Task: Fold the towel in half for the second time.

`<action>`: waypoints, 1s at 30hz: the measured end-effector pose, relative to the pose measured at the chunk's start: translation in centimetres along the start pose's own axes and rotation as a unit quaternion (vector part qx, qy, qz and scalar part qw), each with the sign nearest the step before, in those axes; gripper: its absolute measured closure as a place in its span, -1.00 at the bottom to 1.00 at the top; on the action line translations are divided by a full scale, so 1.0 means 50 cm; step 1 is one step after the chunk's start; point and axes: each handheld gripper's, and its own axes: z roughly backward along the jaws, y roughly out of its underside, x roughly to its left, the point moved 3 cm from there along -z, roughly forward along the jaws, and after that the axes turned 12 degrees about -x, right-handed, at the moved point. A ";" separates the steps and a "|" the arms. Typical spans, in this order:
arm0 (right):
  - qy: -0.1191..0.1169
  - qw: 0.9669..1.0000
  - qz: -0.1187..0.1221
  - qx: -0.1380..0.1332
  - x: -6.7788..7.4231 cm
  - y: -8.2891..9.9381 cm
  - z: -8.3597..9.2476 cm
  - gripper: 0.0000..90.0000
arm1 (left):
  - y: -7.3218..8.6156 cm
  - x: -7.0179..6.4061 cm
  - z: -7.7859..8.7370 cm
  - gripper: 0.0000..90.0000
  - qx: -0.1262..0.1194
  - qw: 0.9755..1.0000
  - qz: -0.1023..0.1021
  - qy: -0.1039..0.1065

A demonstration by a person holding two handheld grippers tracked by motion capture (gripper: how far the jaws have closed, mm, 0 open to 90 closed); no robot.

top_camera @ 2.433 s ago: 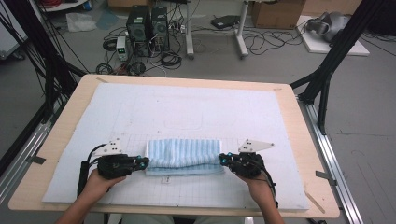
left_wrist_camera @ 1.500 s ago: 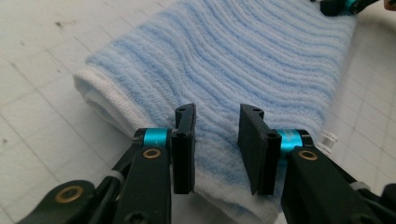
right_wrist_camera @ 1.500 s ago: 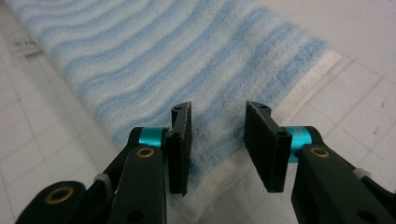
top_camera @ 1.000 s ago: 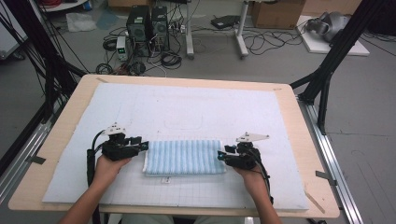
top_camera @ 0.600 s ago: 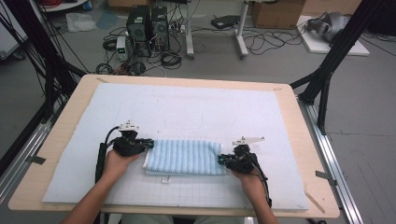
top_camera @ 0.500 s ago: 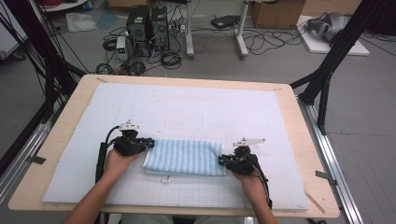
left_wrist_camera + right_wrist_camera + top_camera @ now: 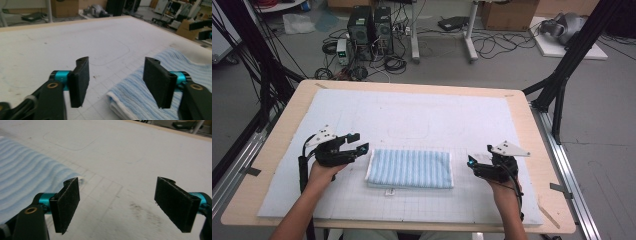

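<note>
Overhead, lay a folded blue-and-white striped towel [image 7: 409, 169] flat on the white gridded mat [image 7: 412, 120] covering the pale wooden desk [image 7: 539, 145], in the near middle of the mat. Sat the left tongs [image 7: 360, 143] just off the towel's left edge and the right tongs [image 7: 470, 163] a little beyond its right edge, both apart from the cloth, each carried by a hand coming in from the bottom. Stood black computer towers [image 7: 371, 25] and loose cables on the floor past the far edge.

Along the left tongs [image 7: 116, 82], stood the black jaws well apart, freshly spread, with nothing gripped; showed the towel's [image 7: 160, 82] folded corner below and beyond the gap, under the right-hand jaw, clear of both pads.

Along the right tongs [image 7: 117, 205], stood the jaws likewise wide, just opened, holding nothing; spread bare mat [image 7: 130, 157] between them, with the towel [image 7: 25, 182] off to the left, its corner near the left-hand jaw yet untouched.
</note>
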 end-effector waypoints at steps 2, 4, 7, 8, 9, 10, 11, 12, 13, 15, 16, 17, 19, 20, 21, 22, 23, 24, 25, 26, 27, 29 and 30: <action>0.011 1.000 0.001 -0.007 -0.014 -0.002 0.011 -0.70 | -0.005 0.005 0.004 -0.46 -0.010 1.000 0.008 -0.014; 0.013 1.000 0.001 -0.009 -0.023 -0.002 0.018 -0.73 | -0.011 0.009 0.009 -0.64 -0.022 1.000 0.009 -0.021; 0.010 1.000 -0.001 -0.012 -0.035 -0.001 0.028 -0.74 | -0.018 0.012 0.014 -0.64 -0.022 1.000 -0.001 -0.020; 0.009 1.000 -0.003 -0.010 -0.036 0.000 0.030 -0.74 | -0.020 0.012 0.018 -0.64 -0.026 0.999 0.000 -0.018; 0.006 1.000 -0.004 -0.006 -0.039 0.002 0.032 -0.74 | -0.021 0.013 0.020 -0.64 -0.028 0.999 -0.003 -0.017; 0.005 1.000 -0.002 -0.006 -0.041 0.003 0.033 -0.74 | -0.020 0.013 0.023 -0.63 -0.026 0.999 -0.004 -0.020; 0.005 1.000 -0.003 -0.005 -0.042 0.004 0.034 -0.74 | -0.019 0.013 0.025 -0.63 -0.024 0.999 -0.005 -0.020; 0.005 1.000 -0.004 -0.005 -0.043 0.004 0.034 -0.74 | -0.019 0.013 0.027 -0.63 -0.025 1.000 -0.004 -0.018; 0.004 1.000 -0.008 -0.005 -0.043 0.004 0.035 -0.74 | -0.018 0.012 0.029 -0.63 -0.023 1.000 -0.005 -0.018; 0.004 1.000 -0.010 -0.007 -0.044 0.003 0.035 -0.75 | -0.019 0.013 0.030 -0.62 -0.022 1.000 -0.009 -0.019; 0.003 1.000 -0.010 -0.008 -0.044 0.003 0.034 -0.75 | -0.019 0.013 0.030 -0.62 -0.022 1.000 -0.010 -0.019; 0.002 1.000 -0.009 -0.006 -0.042 0.004 0.035 -0.75 | -0.019 0.012 0.031 -0.61 -0.021 1.000 -0.009 -0.019; 0.003 1.000 -0.010 -0.006 -0.040 0.004 0.035 -0.75 | -0.019 0.009 0.031 -0.61 -0.022 1.000 -0.010 -0.019; 0.004 1.000 -0.010 -0.006 -0.039 0.004 0.036 -0.75 | -0.019 0.009 0.032 -0.60 -0.021 1.000 -0.010 -0.019; 0.004 1.000 -0.008 -0.008 -0.039 0.003 0.035 -0.75 | -0.019 0.008 0.033 -0.60 -0.021 1.000 -0.011 -0.019; 0.002 1.000 -0.011 -0.008 -0.037 0.003 0.034 -0.75 | -0.019 0.008 0.033 -0.60 -0.021 1.000 -0.011 -0.018; 0.002 1.000 -0.011 -0.008 -0.036 0.002 0.033 -0.75 | -0.019 0.009 0.033 -0.60 -0.020 1.000 -0.012 -0.018; 0.002 1.000 -0.009 -0.008 -0.035 0.001 0.031 -0.75 | -0.019 0.008 0.034 -0.60 -0.021 1.000 -0.010 -0.018; 0.000 1.000 -0.009 -0.008 -0.034 0.000 0.029 -0.75 | -0.019 0.010 0.035 -0.60 -0.021 1.000 -0.012 -0.019; -0.001 1.000 -0.009 -0.007 -0.032 0.000 0.027 -0.75 | -0.019 0.010 0.035 -0.60 -0.022 0.999 -0.012 -0.020; -0.003 1.000 -0.005 -0.007 -0.032 0.000 0.025 -0.75 | -0.018 0.010 0.037 -0.60 -0.021 0.999 -0.012 -0.022; -0.005 1.000 -0.005 -0.003 -0.030 0.002 0.021 -0.75 | -0.017 0.011 0.038 -0.59 -0.020 0.999 -0.011 -0.024; -0.005 1.000 -0.009 0.000 -0.029 0.003 0.021 -0.75 | -0.017 0.011 0.038 -0.59 -0.020 0.999 -0.012 -0.025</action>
